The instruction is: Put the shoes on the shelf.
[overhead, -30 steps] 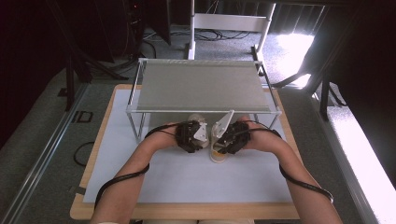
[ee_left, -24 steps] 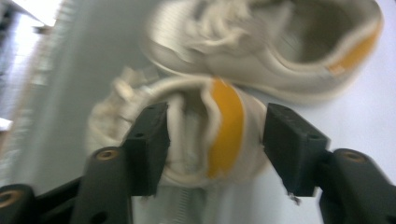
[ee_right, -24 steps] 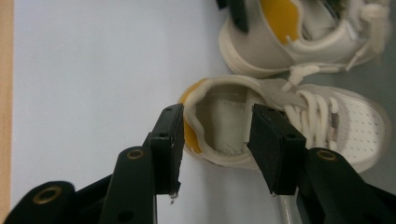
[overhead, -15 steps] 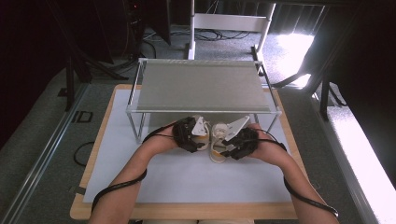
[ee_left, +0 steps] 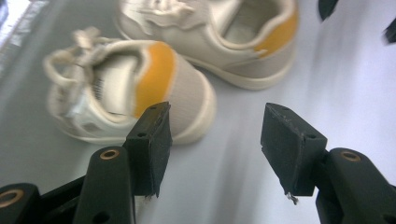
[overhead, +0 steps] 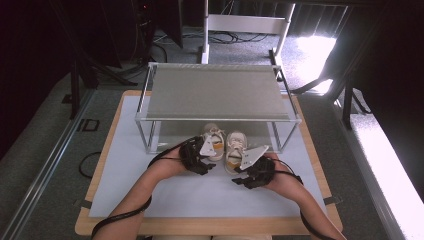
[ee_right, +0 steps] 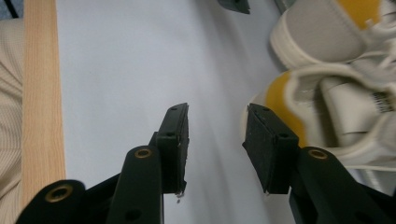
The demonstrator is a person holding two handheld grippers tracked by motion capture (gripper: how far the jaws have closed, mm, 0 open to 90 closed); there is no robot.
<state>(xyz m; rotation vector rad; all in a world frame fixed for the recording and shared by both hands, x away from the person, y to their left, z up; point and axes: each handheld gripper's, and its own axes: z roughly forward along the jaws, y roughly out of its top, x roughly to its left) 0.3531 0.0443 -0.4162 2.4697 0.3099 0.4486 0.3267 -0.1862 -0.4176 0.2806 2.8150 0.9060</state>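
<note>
Hovering low at centre frame, the left gripper [overhead: 207,161] and right gripper [overhead: 239,176] both stand apart, empty, the right having just narrowed. Just beyond lie two shoes [overhead: 225,145] side by side on the desk [overhead: 120,165], at the rack's [overhead: 215,92] front edge.

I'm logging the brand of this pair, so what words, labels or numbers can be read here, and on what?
None can be read.
Tongue label of the left shoe: dark print, too blurred.
Tongue label of the right shoe: dark print, too blurred.
</note>
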